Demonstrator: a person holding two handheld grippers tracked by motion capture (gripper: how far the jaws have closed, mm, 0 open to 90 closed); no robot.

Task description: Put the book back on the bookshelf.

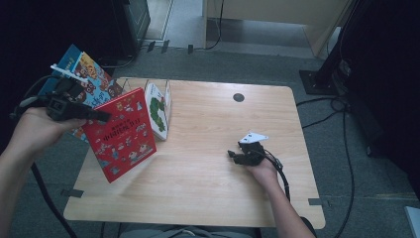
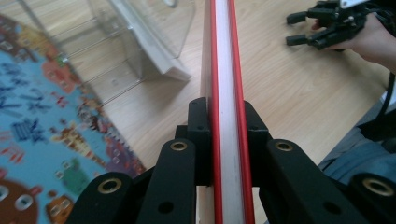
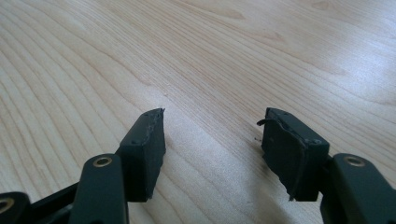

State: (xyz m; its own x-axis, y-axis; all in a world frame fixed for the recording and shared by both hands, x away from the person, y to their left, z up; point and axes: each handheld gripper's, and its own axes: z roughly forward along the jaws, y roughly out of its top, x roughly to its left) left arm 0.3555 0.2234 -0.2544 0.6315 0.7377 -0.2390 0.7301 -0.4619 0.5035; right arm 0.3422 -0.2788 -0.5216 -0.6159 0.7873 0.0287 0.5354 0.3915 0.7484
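Observation:
A red picture book [image 1: 122, 135] hangs tilted over the table's left part, and my left gripper [image 1: 101, 117] is shut on its upper left edge. In the left gripper view the book [image 2: 224, 56] runs edge-on between the jaws of the left gripper [image 2: 226, 114], whose pads press both covers. My right gripper [image 1: 232, 155] rests low at the table's right middle, held by a hand, its jaws open with nothing between them. In its own view the right gripper [image 3: 212, 135] stands wide over bare wood.
A blue cartoon book [image 1: 85, 74] sticks up behind the left hand, seen again as the blue book [image 2: 42, 140]. A clear book rack [image 1: 148, 89] holds a white book [image 1: 158, 110] at the back left. The wooden table [image 1: 208, 188] has a dark round hole [image 1: 238, 97].

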